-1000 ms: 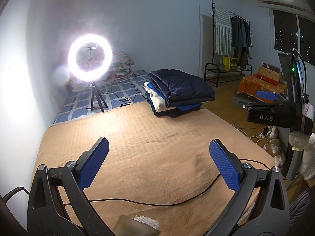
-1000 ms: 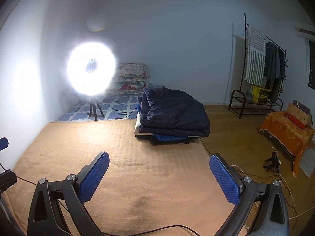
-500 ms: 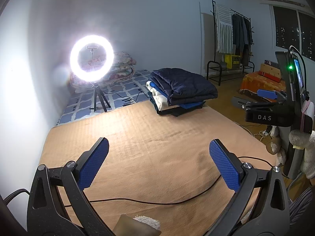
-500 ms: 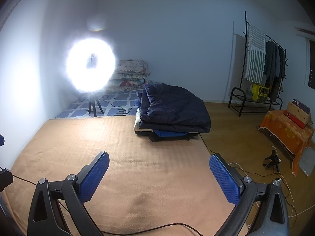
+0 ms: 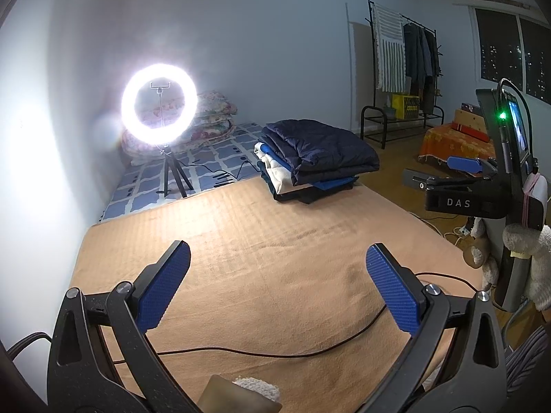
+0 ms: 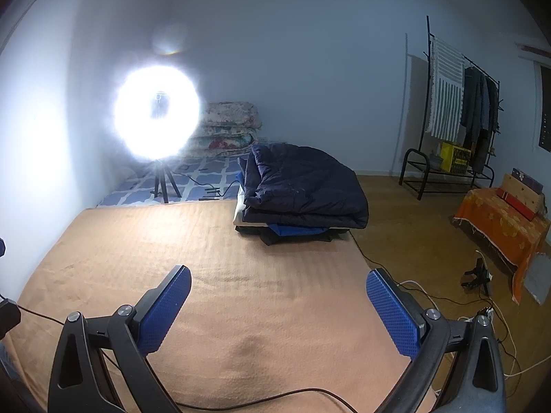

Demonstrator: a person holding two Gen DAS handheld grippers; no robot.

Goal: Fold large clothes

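folded clothes stack [image 5: 315, 161] far ahead, left gripper [image 5: 278, 284] spread

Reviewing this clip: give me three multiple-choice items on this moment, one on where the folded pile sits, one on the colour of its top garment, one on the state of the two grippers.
1. Where is the stack of folded clothes?
A. At the far edge of the tan blanket
B. On the clothes rack
C. Between the right gripper's fingers

2. What colour is the top garment of the stack?
A. Orange
B. Dark navy
C. White

3. How are the left gripper and the right gripper?
A. Both shut on cloth
B. One open, one shut
C. Both open, holding nothing

Answers: 1 A, the stack rests on the blanket's far edge; 2 B, the puffy top piece is navy; 3 C, each wrist view shows spread fingers with only blanket between.
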